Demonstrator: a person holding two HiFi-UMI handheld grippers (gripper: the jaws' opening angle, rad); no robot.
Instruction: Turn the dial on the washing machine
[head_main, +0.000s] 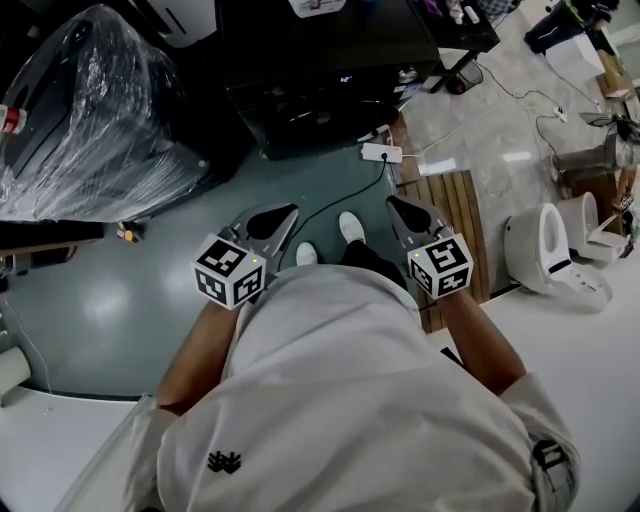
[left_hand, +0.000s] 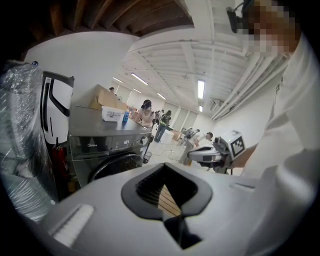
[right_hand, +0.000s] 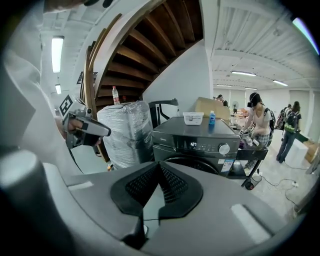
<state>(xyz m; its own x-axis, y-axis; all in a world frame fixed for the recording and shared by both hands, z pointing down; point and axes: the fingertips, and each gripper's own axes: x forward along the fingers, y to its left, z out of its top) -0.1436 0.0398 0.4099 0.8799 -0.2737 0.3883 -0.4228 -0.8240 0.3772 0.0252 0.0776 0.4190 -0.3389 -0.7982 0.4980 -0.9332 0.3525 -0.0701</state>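
Note:
The dark grey washing machine (head_main: 330, 80) stands ahead of me across the green floor, with its round silver dial (right_hand: 224, 148) at the right end of the control panel, beside a lit display. The left gripper view catches the dial (left_hand: 143, 140) from the side. My left gripper (head_main: 283, 212) and right gripper (head_main: 398, 204) are held side by side at waist height, well short of the machine. Both have their tips together and hold nothing. Each gripper view shows its own jaws, left (left_hand: 164, 165) and right (right_hand: 159, 164), and the other gripper: the right gripper (left_hand: 194, 156) and the left gripper (right_hand: 106, 133).
A bulky plastic-wrapped object (head_main: 90, 110) stands left of the machine. A white power strip (head_main: 381, 152) with its cable lies on the floor, next to a wooden slat mat (head_main: 450, 215). A tub (right_hand: 193, 118) and a blue bottle (right_hand: 212, 118) sit on the machine. A cart (right_hand: 250, 150) and people are at the right.

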